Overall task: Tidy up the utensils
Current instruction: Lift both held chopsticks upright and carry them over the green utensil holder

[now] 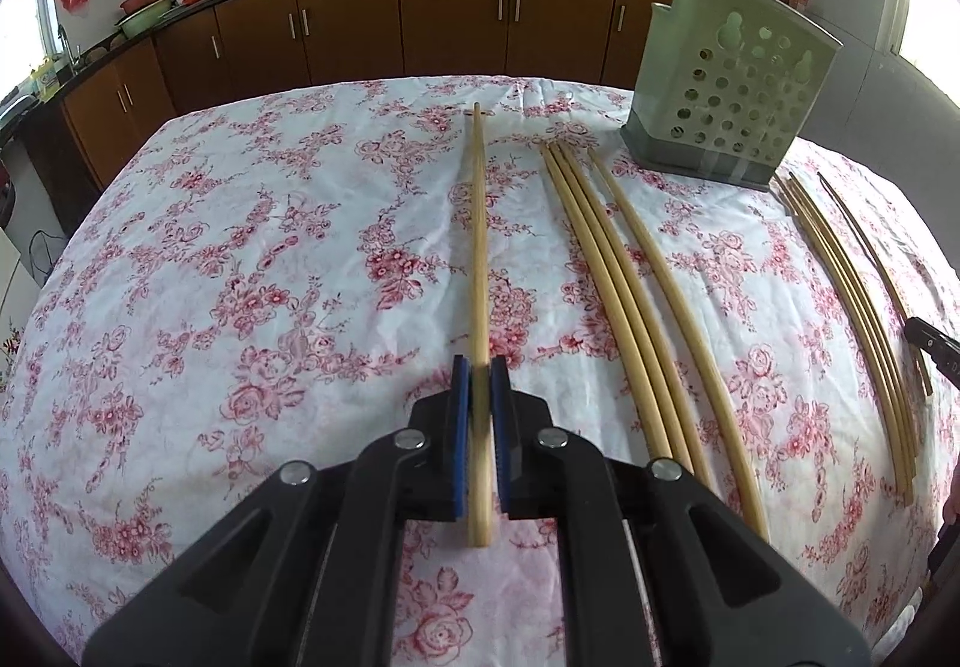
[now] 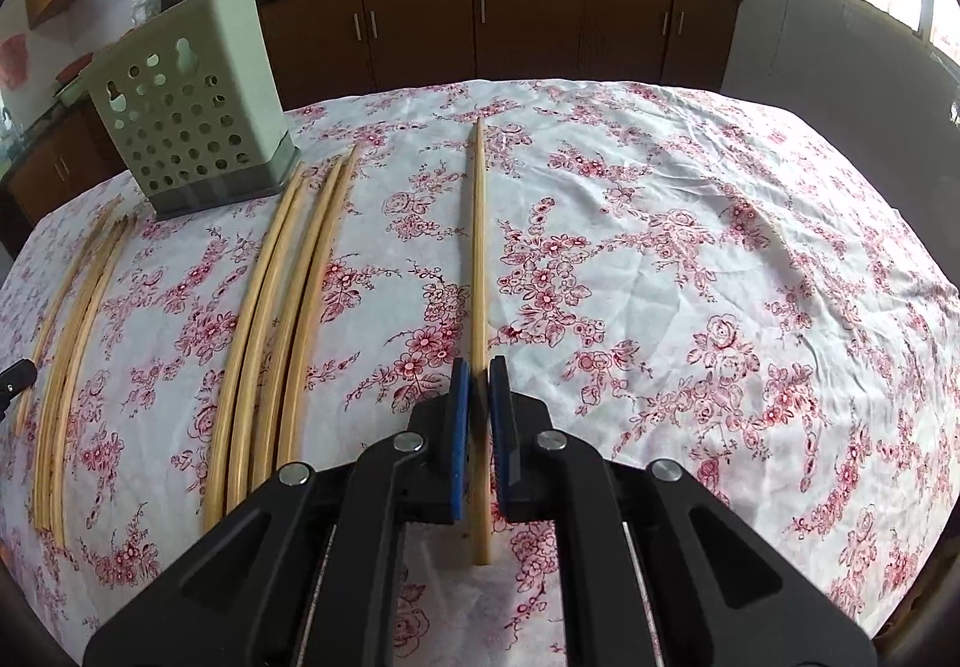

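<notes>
My left gripper (image 1: 480, 367) is shut on a pale wooden chopstick (image 1: 478, 223) that points away from me over the floral tablecloth (image 1: 270, 259). To its right lie several more chopsticks (image 1: 606, 277), and a further bundle (image 1: 852, 271) lies beyond them. My right gripper (image 2: 479, 367) is shut on another chopstick (image 2: 478, 247), with several chopsticks (image 2: 288, 301) to its left and a bundle (image 2: 78, 319) farther left. A pale green perforated utensil holder (image 1: 732, 90) (image 2: 192, 120) stands upright at the far side of the table, between the two grippers.
A black tip of the other gripper shows at the right edge of the left wrist view (image 1: 936, 349) and at the left edge of the right wrist view (image 2: 15, 376). Brown kitchen cabinets (image 1: 450, 18) with woks on the counter stand behind the table.
</notes>
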Demonstrator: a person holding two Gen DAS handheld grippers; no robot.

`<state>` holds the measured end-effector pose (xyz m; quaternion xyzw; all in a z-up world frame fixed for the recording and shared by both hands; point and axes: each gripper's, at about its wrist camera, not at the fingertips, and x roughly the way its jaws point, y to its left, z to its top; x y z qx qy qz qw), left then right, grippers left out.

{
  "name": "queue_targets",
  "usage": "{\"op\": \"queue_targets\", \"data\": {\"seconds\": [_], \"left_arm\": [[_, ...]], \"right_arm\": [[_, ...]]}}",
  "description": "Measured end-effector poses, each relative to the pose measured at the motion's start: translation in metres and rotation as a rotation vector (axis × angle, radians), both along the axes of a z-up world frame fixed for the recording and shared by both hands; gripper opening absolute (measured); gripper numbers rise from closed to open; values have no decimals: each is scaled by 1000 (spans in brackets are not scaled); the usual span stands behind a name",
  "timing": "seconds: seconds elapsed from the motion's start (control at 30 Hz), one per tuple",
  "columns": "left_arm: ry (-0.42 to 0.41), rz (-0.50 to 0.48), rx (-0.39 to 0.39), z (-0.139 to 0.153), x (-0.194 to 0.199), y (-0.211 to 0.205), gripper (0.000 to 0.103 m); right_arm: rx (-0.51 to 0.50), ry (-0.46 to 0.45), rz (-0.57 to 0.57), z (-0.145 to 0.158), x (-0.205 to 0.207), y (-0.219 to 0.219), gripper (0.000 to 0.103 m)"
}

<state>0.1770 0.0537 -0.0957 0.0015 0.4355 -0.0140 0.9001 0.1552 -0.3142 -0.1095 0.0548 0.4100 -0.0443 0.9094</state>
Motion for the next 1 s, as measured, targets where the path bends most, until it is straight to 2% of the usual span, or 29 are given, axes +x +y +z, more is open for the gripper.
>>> {"op": "queue_targets", "data": {"seconds": [0.2,0.27,0.37,0.57,0.63,0.77,1.0], "left_arm": [[0,-6,8,0,-2,-2,9],[-6,-3,19,4,-3,-1,9],[-101,2,27,31,-9,4,8],[-347,41,-19,111,-17,18,8],[-387,51,-41,128,-14,23,8],[-424,55,-57,150,-6,28,8],[-445,54,-36,165,2,27,8]], "right_arm": [[-12,-4,3,3,-6,4,7],[-7,-42,-3,14,-11,1,7],[-16,-135,-9,44,-17,-5,7],[-36,-303,-9,102,-24,-12,7],[-38,-342,-11,116,-22,-14,7],[-36,-383,-11,131,-17,-17,7],[-37,-420,-4,152,6,-15,7]]}}
